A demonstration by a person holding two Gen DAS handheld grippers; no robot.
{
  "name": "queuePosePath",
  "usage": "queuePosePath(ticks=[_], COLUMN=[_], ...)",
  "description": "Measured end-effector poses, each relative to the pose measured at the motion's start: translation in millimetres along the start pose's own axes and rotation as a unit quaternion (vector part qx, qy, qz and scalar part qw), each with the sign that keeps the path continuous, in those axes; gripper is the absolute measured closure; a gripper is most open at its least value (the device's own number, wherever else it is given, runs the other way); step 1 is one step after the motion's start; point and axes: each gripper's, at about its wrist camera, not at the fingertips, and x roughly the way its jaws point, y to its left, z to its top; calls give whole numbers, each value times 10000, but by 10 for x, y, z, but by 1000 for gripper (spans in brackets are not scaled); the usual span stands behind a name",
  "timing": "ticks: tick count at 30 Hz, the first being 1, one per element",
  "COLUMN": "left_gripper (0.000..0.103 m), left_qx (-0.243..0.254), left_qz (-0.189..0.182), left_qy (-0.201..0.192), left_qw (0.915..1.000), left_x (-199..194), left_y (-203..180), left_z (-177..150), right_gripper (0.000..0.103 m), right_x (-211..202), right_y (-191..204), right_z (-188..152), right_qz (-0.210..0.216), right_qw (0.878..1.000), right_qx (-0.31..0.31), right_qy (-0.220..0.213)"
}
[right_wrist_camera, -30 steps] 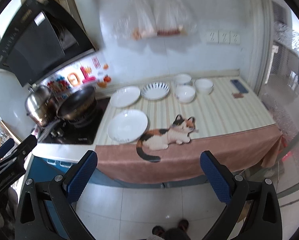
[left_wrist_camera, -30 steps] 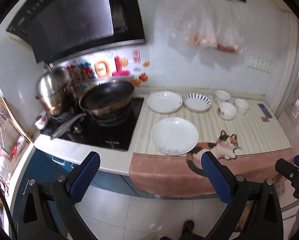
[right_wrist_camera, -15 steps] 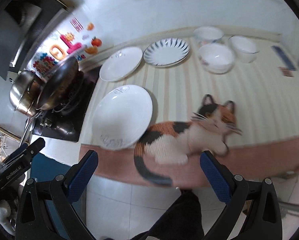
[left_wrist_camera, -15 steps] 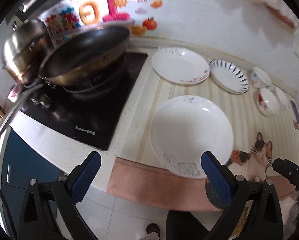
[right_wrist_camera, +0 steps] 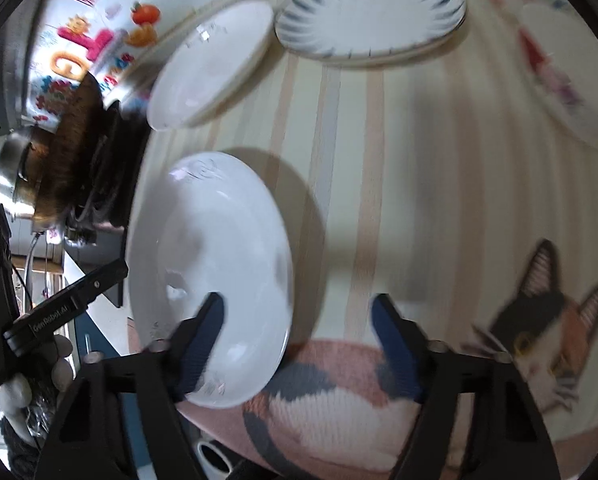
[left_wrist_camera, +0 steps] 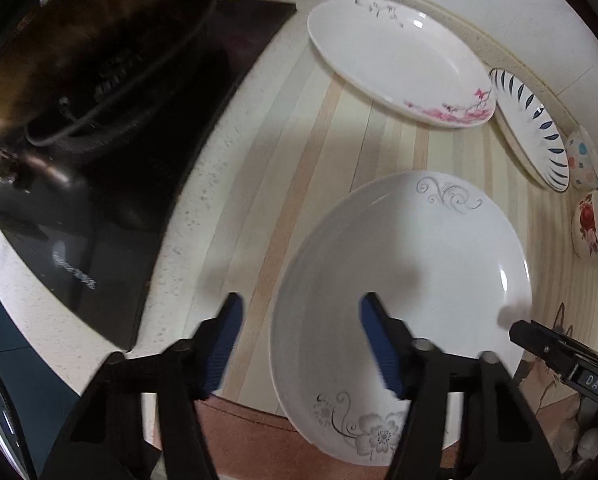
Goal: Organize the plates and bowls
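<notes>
Over the striped counter mat we see our left gripper closing astride the left rim of the near white plate, pads not yet touching; our right gripper, also closing, straddles its right rim. Flowered plate and blue-striped plate sit empty behind.

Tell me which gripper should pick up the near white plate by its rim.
Left, probably. The left gripper straddles the near white plate's left rim, jaws closing, not yet pressing. The right gripper also brackets its opposite rim, but more loosely over the cat mat.
</notes>
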Motion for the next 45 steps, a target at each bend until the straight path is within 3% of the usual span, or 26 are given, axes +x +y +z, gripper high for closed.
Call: queuePosePath(ticks=[2, 5, 9, 13, 24, 37, 45], left_gripper=[70, 72, 73, 73, 73, 73, 73], left_qx=[-29, 38, 70, 124, 558, 1217, 1435], left_qz=[-149, -170, -186, -180, -291, -616, -506], left_qy=[148, 143, 151, 87, -64, -83, 89], left_qw=[9998, 9997, 9997, 9997, 9980, 9906, 9883], left_x=[79, 87, 37, -49, -259, -225, 3], left_y=[32, 40, 42, -2, -462, -1202, -1554], left_z=[6, -8, -34, -38, 15, -118, -175], right_gripper=[57, 78, 91, 90, 90, 90, 90], right_x=[102, 208, 231, 232, -113, -657, -784], right_y=[3, 36, 147, 231, -59, -767, -1186], right_z=[56, 108, 64, 35, -81, -288, -388], right_qz=[122, 212, 342, 218, 238, 101, -96], right_qw=[9999, 9996, 9992, 9995, 9996, 9965, 9945], right_qx=[17, -25, -48, -141, 121, 732, 946], right_qy=[104, 183, 177, 154, -5, -398, -442])
